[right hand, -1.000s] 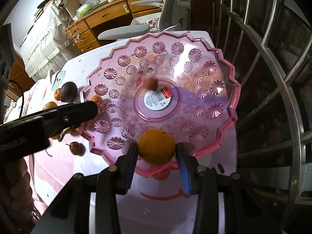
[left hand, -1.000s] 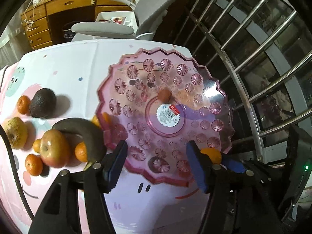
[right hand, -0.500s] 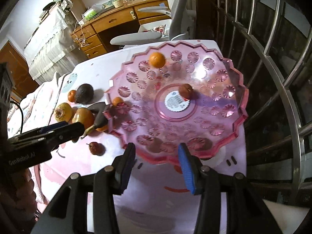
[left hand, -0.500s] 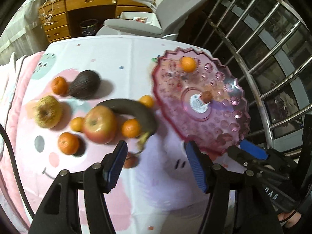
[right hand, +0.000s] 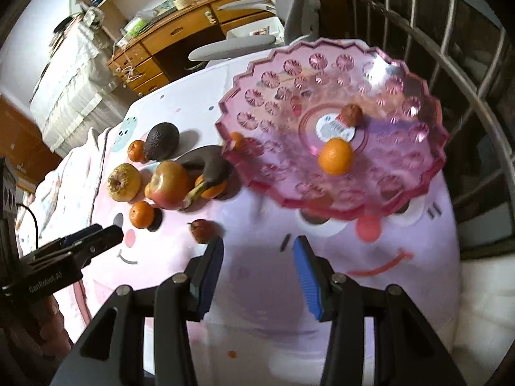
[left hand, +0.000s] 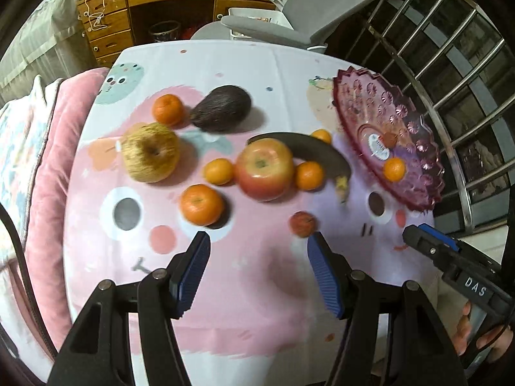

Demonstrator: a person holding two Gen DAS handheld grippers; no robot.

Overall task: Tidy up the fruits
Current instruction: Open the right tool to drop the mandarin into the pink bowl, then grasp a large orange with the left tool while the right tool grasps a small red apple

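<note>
The pink scalloped plate (left hand: 415, 119) (right hand: 264, 96) stands at the table's right and holds one mandarin (right hand: 335, 156) and a small brown fruit (right hand: 351, 114). Left of it lie a red apple (left hand: 264, 169), a wrinkled yellow apple (left hand: 150, 151), an avocado (left hand: 222, 110), a dark banana (left hand: 318, 154), several mandarins (left hand: 201, 204) and a small red fruit (left hand: 302, 223). My left gripper (left hand: 257, 257) hangs open just in front of the loose fruit. In front of the plate, my right gripper (right hand: 257, 257) is open too, with nothing between its fingers.
A metal railing (left hand: 450, 64) runs close along the right side of the table. Behind the table are a grey chair (left hand: 309, 9) and a wooden desk (left hand: 161, 3). A pink cushion (left hand: 54, 148) lies along the left edge.
The right gripper let go of the mandarin, which now lies in the plate, and drew back. The left gripper swung left from over the plate to the loose fruit.
</note>
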